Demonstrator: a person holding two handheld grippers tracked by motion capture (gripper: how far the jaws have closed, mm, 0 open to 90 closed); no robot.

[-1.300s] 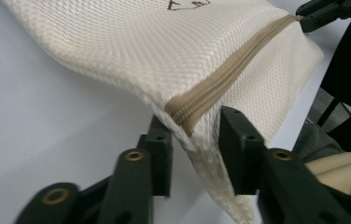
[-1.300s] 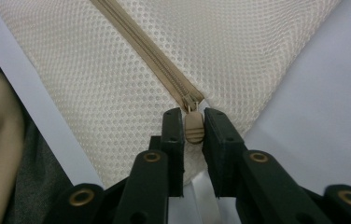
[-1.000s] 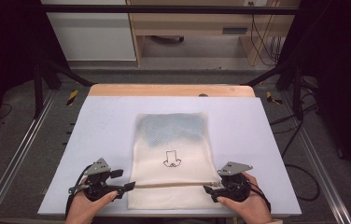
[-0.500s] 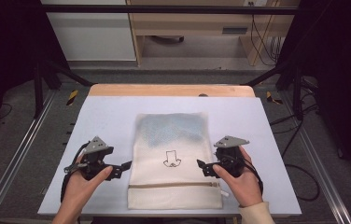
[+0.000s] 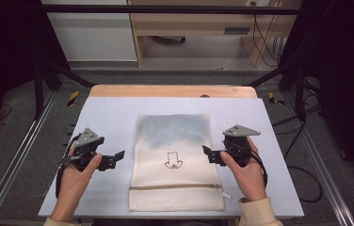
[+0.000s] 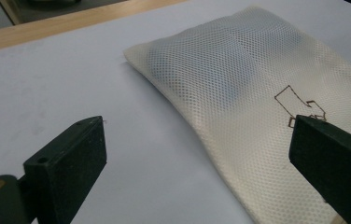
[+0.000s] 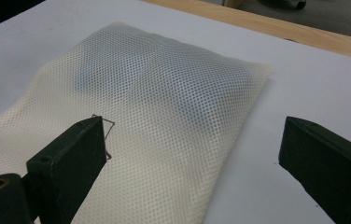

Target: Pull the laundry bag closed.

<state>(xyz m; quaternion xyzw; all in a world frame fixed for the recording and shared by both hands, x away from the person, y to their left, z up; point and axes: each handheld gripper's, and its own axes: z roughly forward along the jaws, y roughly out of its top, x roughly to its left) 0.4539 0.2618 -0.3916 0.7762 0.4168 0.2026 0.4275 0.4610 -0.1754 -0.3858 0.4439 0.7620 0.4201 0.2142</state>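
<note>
In the high view a cream mesh laundry bag (image 5: 175,162) lies flat in the lower middle of the frame on the pale table (image 5: 114,110), zipper edge nearest the person, something bluish showing through its upper half. The left gripper (image 5: 114,159) hangs at the bag's left side and the right gripper (image 5: 209,154) at its right, each clear of the cloth; their jaws have just been opening and nothing sits between them. In the left gripper view the jaws stand wide over bare table, the bag (image 6: 267,107) filling the right half. In the right gripper view the spread jaws frame the bag's (image 7: 155,116) lower right edge. If either one closes shallowly, it may catch a single mesh layer and drag the bag askew.
</note>
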